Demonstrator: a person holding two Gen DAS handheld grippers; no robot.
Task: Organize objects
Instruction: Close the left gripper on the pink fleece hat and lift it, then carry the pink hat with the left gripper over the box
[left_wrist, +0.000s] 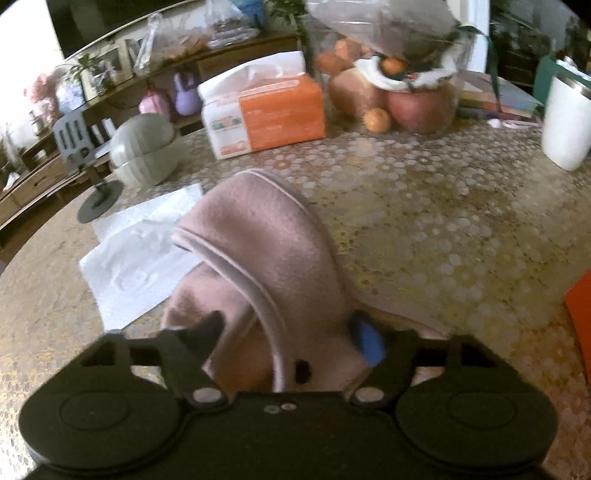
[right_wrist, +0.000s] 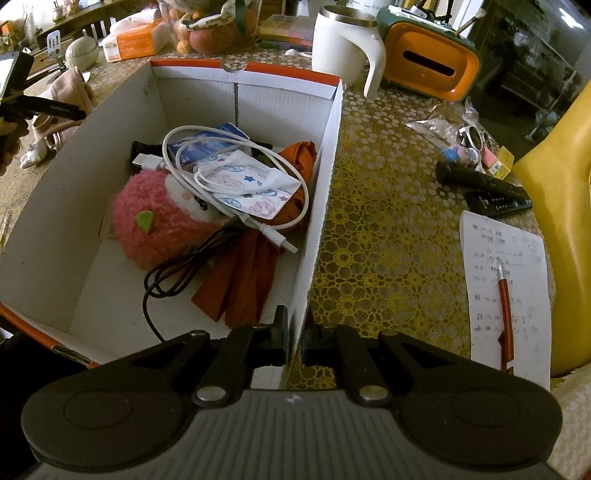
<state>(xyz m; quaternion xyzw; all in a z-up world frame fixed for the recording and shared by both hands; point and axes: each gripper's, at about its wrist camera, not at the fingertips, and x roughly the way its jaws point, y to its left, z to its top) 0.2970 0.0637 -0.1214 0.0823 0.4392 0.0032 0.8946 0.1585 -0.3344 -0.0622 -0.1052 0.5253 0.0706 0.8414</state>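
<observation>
L tool (left_wrist: 286, 334) half-wide astride pink cloth (left_wrist: 266, 240); R tool (right_wrist: 294, 334) clamped on box wall (right_wrist: 325, 192); note (right_wrist: 506, 288) writing unreadable.

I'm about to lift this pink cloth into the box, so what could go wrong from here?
1. The left tongs straddle only a fold of the pink cloth; it may slip out.
2. The cloth overlaps the white tissue, which could drag along.
3. The right tongs pinch the box wall; pulling might tip the box.
</observation>
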